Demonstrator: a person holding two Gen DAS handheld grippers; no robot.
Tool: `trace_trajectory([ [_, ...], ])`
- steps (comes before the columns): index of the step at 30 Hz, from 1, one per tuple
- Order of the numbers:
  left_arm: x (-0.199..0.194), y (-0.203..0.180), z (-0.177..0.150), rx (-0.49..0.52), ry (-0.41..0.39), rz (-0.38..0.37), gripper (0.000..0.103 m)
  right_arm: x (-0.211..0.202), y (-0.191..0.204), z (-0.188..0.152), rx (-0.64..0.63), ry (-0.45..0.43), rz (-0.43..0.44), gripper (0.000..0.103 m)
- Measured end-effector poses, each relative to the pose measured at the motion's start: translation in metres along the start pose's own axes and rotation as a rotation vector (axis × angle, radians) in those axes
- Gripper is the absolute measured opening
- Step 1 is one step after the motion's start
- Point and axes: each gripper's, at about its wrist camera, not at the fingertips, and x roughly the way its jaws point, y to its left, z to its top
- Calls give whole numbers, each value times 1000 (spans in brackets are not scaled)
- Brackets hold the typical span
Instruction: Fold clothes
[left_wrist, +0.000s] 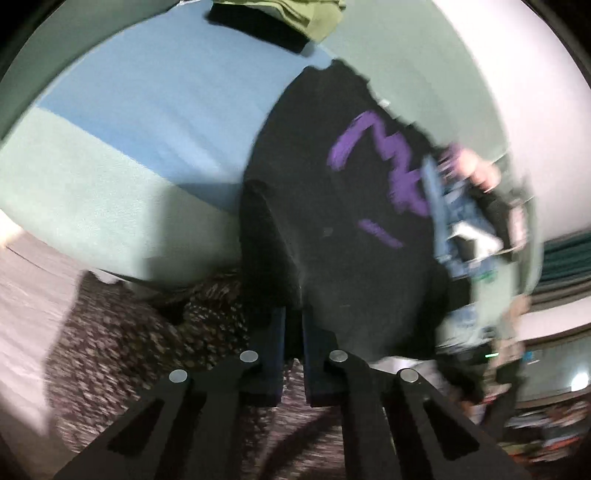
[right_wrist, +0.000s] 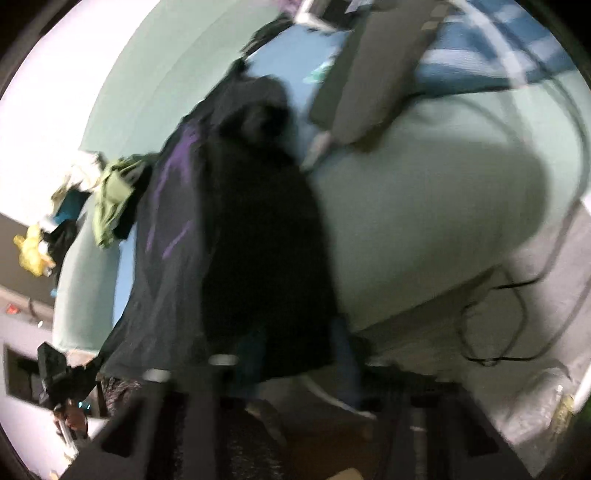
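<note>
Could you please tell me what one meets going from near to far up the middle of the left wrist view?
Left gripper → black shirt with purple print → blue sheet → folded green garment on a folded black one.

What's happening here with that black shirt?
A person is folding laundry on a bed with a gripper in each hand. The left gripper is shut on an edge of the black shirt, which bears a purple print. The right gripper also grips the shirt, though that view is blurred. The shirt hangs between them over the bed's edge. More clothes lie farther back.
</note>
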Motion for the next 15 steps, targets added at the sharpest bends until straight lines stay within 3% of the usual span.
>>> trace_trajectory([
  [3,-28,-4,1,-25,-73,-203,5,-40,28,5,-7,-115,211,0],
  [5,-49,-8,3,-29,-137,-331,5,-85,49,7,-53,-213,307,0],
  [7,-74,-15,6,1,-214,-364,5,-128,67,6,-138,-298,326,0],
  [9,-83,-20,6,17,-236,-351,5,-151,79,2,-226,-340,168,3],
  [10,-84,-21,6,21,-234,-333,5,-152,81,0,-264,-342,29,18],
  [11,-84,-22,6,24,-231,-316,5,-140,77,-3,-272,-307,-65,46],
  [12,-85,-23,6,28,-229,-298,5,-122,69,-6,-261,-255,-110,54],
  [13,-85,-23,6,26,-227,-285,5,-104,62,-8,-250,-202,-154,55],
  [15,-80,-14,8,-10,-228,-278,5,-57,39,-13,-196,-61,-158,55],
])
